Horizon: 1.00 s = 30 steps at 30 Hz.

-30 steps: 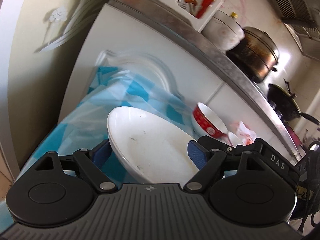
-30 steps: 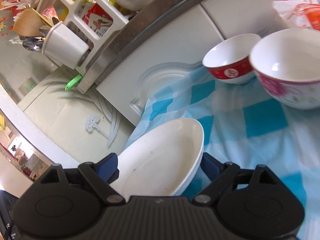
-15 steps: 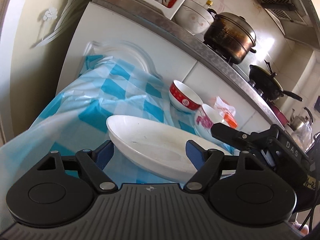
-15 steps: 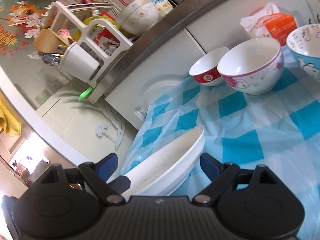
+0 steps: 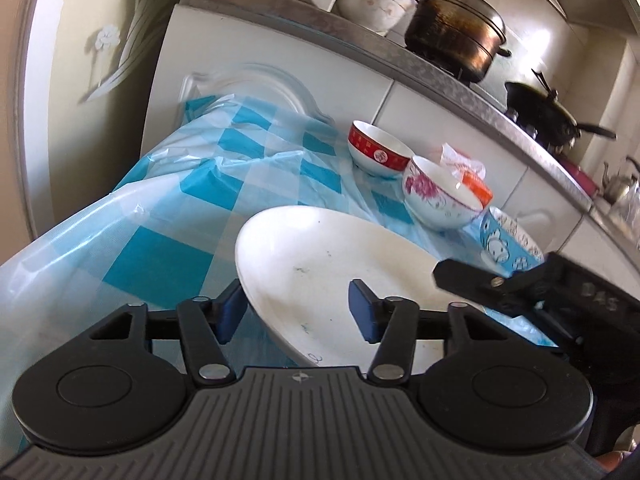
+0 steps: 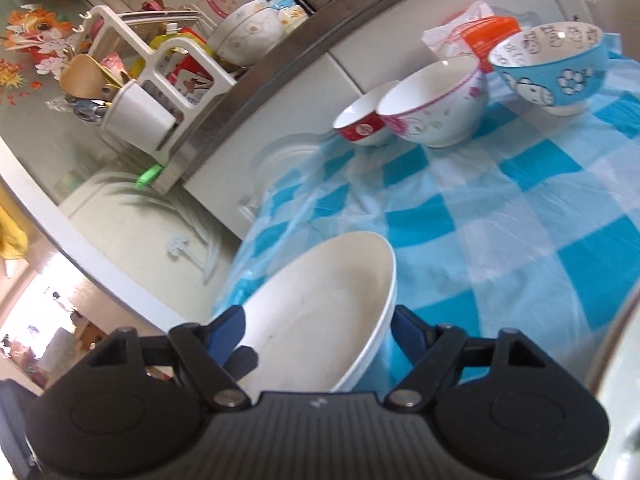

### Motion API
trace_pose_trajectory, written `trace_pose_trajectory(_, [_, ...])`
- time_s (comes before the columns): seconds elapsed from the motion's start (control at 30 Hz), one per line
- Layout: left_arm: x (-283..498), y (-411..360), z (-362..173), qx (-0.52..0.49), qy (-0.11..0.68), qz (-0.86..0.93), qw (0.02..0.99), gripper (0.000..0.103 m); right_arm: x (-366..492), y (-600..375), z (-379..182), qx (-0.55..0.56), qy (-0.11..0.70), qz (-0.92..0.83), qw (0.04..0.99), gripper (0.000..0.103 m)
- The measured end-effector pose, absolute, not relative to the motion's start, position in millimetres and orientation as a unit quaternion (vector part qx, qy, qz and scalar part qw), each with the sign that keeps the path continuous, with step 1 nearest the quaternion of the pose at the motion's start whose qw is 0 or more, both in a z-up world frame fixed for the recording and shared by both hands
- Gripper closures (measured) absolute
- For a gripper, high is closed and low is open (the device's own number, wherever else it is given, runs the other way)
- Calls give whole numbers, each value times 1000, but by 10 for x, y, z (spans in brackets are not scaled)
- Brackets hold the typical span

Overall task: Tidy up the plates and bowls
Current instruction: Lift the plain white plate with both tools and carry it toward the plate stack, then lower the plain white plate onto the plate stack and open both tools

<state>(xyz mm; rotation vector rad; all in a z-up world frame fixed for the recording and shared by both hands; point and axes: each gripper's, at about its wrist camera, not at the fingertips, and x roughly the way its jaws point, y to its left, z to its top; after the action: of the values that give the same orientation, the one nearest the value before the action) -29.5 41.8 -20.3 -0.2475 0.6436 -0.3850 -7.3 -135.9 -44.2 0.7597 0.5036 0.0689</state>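
Observation:
A white shallow plate (image 5: 332,264) is held above the blue-checked tablecloth (image 5: 168,240). My left gripper (image 5: 296,312) has its blue pads on either side of the plate's near rim. My right gripper (image 6: 320,332) grips the plate (image 6: 320,300) from the opposite side, and its black body shows in the left wrist view (image 5: 520,284). Three bowls stand in a row by the cabinet: a red one (image 5: 376,152), a pink-flowered one (image 5: 436,196) and a blue one (image 5: 508,240). They also show in the right wrist view: red bowl (image 6: 360,128), pink bowl (image 6: 436,104), blue bowl (image 6: 556,68).
White cabinet doors (image 5: 260,56) rise behind the table under a steel counter edge (image 5: 400,52). On the counter stand a dish rack (image 6: 160,80), a white pot (image 5: 372,0), a dark steamer pot (image 5: 456,28) and a wok (image 5: 552,112). An orange packet (image 6: 480,32) lies behind the bowls.
Both grippers have pulled back and risen with the plate. The bowls now look farther off, and the blue bowl has come into the left wrist view.

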Motion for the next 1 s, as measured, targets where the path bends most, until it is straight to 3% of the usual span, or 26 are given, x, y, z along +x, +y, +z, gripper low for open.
trace_pose_trajectory(0.07, [-361, 410, -207, -107, 309, -186, 927, 47, -127, -1342, -478, 355, 250, 15, 901, 40])
trace_pose_trajectory(0.13, [-414, 406, -212, -96, 306, -182, 929, 50, -178, -1283, -480, 328, 253, 2, 910, 44])
trace_pose_trajectory(0.57, [-762, 452, -128, -66, 284, -181, 939, 56, -554, -949, -426, 199, 237, -19, 951, 49])
trace_pose_trajectory(1.0, [-1151, 417, 152, -58, 247, -205, 945, 57, -954, -899, -238, 158, 192, -34, 968, 50])
